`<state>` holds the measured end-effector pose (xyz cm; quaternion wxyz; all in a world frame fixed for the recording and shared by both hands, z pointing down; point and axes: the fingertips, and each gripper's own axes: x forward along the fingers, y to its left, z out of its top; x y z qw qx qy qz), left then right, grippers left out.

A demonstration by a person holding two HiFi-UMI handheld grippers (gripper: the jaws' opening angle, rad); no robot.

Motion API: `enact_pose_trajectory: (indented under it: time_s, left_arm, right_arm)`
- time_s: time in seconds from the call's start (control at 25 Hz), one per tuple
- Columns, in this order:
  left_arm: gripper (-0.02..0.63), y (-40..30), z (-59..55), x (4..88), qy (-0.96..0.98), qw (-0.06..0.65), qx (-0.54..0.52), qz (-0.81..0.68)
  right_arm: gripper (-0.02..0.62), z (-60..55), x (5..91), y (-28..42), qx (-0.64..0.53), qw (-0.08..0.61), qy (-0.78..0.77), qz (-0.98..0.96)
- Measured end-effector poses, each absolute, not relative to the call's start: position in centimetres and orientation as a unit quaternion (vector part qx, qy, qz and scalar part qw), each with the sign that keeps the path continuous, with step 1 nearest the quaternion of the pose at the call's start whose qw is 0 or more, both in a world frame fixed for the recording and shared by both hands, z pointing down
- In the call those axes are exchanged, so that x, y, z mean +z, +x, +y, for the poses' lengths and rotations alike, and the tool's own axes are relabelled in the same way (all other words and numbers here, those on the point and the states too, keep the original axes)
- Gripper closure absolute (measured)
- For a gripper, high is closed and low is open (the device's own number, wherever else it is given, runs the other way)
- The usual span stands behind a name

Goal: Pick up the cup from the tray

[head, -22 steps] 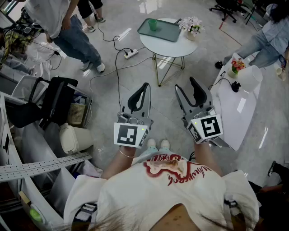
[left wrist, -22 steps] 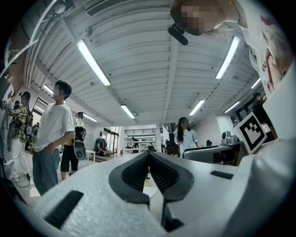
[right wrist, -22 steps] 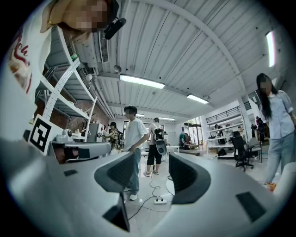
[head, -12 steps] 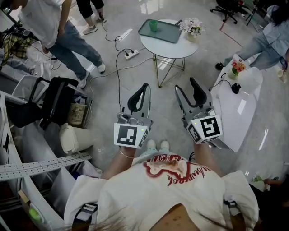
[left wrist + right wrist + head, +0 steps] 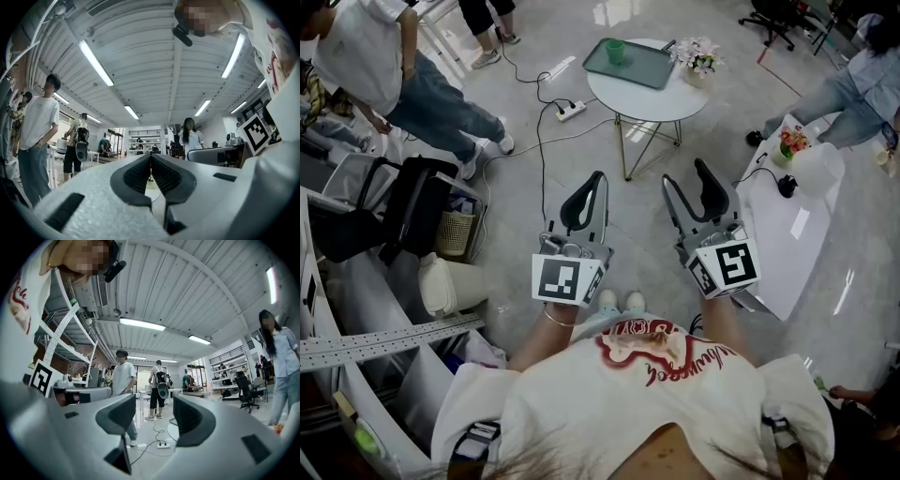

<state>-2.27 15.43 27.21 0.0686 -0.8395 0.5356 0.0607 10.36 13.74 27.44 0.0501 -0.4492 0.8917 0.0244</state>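
Head view: the green cup (image 5: 616, 52) stays on the tray (image 5: 645, 68) on the round desk (image 5: 652, 101), well apart from the left tongs (image 5: 601, 178) and right tongs (image 5: 686, 178); a bystander (image 5: 380, 70) has stepped left. Left gripper view: tongs pressed together, and the cup cannot be made out behind them. Right gripper view: tongs apart, nothing between them.
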Motion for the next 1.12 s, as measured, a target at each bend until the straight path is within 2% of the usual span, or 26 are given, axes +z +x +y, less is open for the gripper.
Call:
enact_pose_trajectory:
  time_s: [0.52, 1.12]
  left_arm:
    - [0.592, -2.8, 10.0, 29.1, -0.825, 0.056, 0.058, 0.559]
    - [0.592, -9.4, -18.1, 28.3, -0.848, 0.079, 0.056, 0.522]
  right_arm:
    - [0.357, 7.4, 29.4, 10.3, 0.031, 0.033, -0.439, 0.897]
    - [0.357, -19.9, 29.1, 3.2, 0.034, 0.047, -0.457, 0.888]
